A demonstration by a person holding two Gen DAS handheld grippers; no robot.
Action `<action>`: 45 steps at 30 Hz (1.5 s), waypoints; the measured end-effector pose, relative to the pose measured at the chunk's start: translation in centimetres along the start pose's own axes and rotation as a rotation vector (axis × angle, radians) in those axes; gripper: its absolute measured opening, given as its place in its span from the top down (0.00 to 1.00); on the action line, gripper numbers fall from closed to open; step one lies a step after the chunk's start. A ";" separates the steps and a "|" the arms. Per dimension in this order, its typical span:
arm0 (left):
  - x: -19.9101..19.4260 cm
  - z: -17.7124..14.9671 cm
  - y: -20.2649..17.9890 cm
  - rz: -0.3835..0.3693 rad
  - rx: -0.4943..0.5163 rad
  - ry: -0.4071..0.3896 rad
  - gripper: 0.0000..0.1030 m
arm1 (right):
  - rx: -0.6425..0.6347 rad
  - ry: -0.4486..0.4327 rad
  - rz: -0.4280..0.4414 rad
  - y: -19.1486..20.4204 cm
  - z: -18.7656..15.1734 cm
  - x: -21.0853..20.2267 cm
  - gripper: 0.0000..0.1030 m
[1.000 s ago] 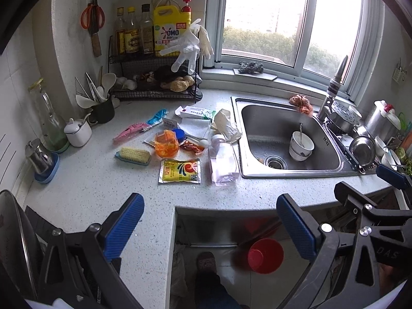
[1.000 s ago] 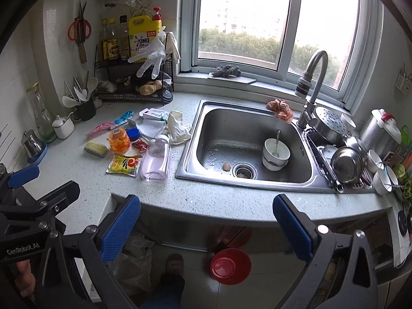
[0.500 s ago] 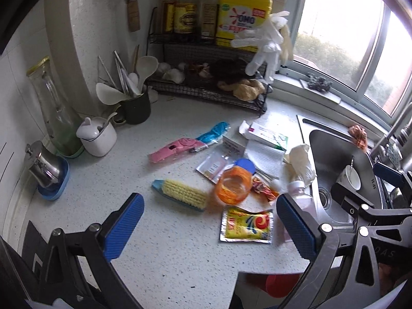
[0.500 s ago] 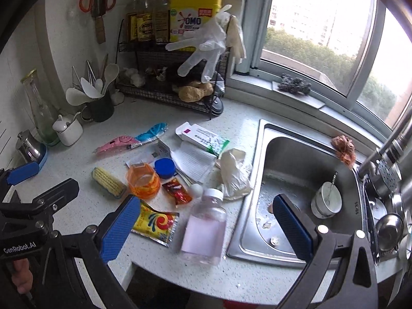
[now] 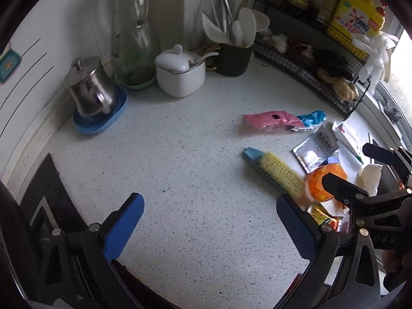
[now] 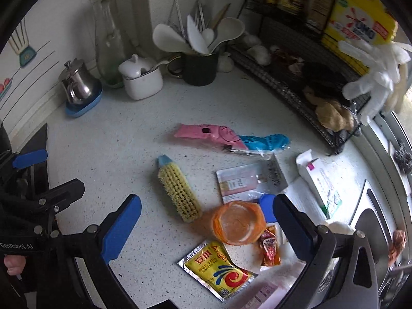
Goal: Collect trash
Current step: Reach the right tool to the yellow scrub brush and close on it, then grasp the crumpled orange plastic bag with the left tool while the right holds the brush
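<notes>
Both of your hand-held grippers, left [image 5: 209, 228] and right [image 6: 207, 228], are spread wide and empty above the desk [image 6: 116, 154]; the orange cup [image 6: 238, 222], possibly plastic, lies between the right fingers.

Daylight glare from right edge (blown out); fisheye bending, dark corners, slight motion blur.

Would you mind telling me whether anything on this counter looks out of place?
Yes: an orange cup lies tipped on its side among loose wrappers, beside a yellow sachet and a scrubbing brush.
</notes>
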State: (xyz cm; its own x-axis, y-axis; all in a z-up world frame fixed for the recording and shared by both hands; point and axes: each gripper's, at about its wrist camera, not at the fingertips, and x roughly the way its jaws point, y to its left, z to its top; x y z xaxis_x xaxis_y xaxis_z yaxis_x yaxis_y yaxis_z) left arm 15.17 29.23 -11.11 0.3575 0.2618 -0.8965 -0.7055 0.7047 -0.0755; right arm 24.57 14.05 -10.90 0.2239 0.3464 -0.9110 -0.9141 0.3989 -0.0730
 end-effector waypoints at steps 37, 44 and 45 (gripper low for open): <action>5.6 0.0 2.9 -0.008 -0.114 0.127 0.00 | -0.045 0.133 0.178 1.9 2.3 8.8 0.63; 2.6 1.9 -1.5 -0.139 0.002 0.035 0.00 | 0.096 -0.029 0.096 -1.5 1.3 0.8 0.63; 2.3 2.1 -2.6 -0.157 0.026 0.022 0.00 | 0.118 -0.040 0.073 -2.2 0.9 0.0 0.63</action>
State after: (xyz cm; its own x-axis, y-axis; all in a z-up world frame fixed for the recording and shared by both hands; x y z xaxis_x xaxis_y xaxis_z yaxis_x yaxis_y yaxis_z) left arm 19.16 29.40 -12.09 0.4488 0.1325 -0.8838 -0.6258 0.7526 -0.2050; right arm 26.83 13.91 -10.40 0.1737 0.4107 -0.8950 -0.8830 0.4674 0.0431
